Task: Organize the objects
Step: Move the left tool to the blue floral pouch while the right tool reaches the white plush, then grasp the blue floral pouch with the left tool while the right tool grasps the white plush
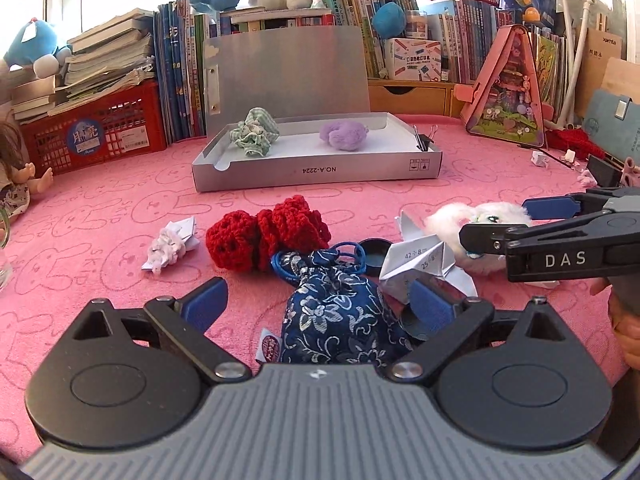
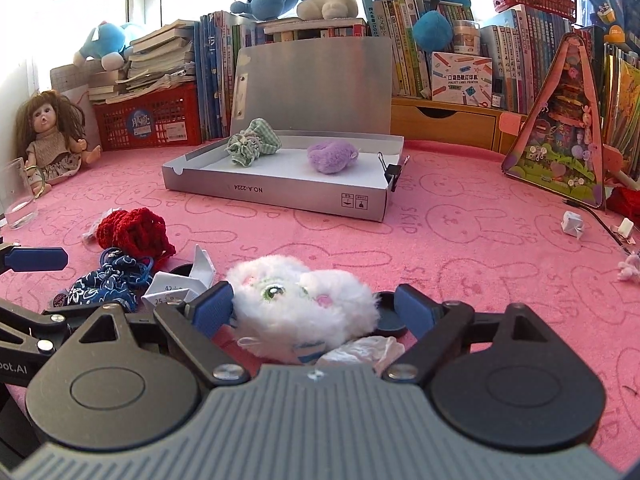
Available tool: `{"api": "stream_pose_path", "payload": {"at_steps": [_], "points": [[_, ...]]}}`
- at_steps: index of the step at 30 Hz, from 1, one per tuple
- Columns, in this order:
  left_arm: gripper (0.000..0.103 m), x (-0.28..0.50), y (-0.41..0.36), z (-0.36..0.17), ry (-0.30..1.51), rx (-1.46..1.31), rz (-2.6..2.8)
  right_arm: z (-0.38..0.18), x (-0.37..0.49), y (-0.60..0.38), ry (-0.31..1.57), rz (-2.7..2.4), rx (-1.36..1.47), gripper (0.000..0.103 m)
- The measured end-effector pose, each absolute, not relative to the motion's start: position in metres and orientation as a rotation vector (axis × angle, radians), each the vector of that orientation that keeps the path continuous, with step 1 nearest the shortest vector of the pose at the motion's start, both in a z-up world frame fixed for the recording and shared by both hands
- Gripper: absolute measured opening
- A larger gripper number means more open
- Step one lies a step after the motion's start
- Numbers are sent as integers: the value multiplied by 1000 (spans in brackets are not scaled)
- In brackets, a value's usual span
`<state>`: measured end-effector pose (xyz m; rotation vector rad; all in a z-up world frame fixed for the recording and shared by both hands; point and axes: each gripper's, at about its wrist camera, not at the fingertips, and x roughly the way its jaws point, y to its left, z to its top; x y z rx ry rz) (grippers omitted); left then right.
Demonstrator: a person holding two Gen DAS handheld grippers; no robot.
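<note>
Left wrist view: left hand-held gripper (image 1: 316, 304) spread wide, pads clear of the blue floral pouch (image 1: 332, 320) lying between them on the pink table (image 1: 100, 208).

Right wrist view: right hand-held gripper (image 2: 314, 308) released, jaws wide around a fluffy white plush (image 2: 302, 304), beside folded paper (image 2: 172, 290).

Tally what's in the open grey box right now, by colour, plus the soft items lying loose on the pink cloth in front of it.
In the grey box:
Green checked pouch: 1
Purple fluffy item: 1
Black binder clip on its right wall: 1

Loose on the cloth:
Red crochet piece: 1
Blue floral pouch: 1
White plush: 1

Total: 6
</note>
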<state>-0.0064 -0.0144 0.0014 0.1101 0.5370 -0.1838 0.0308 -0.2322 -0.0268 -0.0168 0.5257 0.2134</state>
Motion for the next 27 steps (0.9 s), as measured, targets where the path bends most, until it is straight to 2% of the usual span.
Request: {"api": "stream_pose_path", "payload": {"at_steps": [22,27], "points": [[97,-3,-8,-14,583,23,-143,-37,36,-223,560,244,-41,96],[90,-6,-7,-13,574,2,-149,-38,36,-220,566,247,-66,96]]}}
